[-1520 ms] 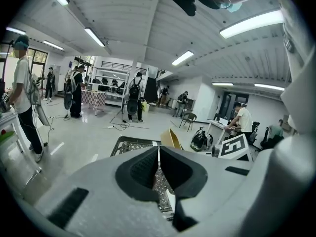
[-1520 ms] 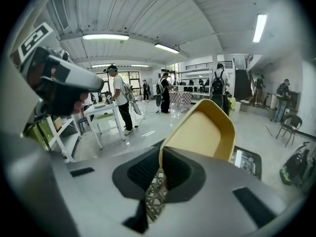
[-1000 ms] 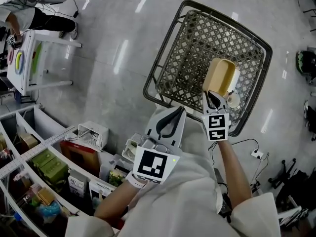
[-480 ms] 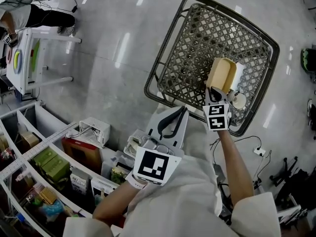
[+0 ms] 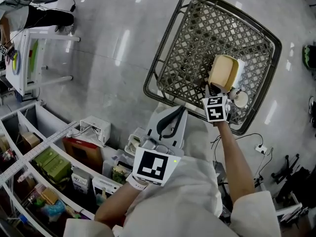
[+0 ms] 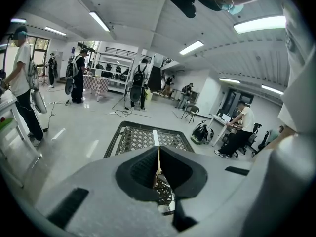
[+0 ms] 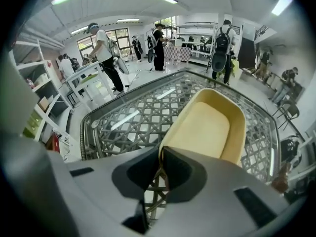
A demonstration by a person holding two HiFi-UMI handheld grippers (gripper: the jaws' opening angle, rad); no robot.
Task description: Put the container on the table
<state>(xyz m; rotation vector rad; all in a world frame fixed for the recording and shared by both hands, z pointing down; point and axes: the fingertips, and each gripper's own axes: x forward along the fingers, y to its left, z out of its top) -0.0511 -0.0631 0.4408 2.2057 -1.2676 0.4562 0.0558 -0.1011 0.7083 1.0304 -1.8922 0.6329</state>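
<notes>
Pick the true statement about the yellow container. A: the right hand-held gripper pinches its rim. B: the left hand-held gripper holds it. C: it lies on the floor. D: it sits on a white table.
A: the right hand-held gripper is clamped on the rim of the yellow container.

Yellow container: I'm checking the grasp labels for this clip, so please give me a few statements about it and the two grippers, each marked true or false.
1. The right gripper is shut on the rim of the yellow container. True.
2. The left gripper grips the container too. False: its jaws are together on nothing, and it is held apart from the container, close to the person's body.
3. In the head view the container is over the wire basket. True.
4. The container is filled with items. False: the right gripper view shows its inside empty.
</notes>
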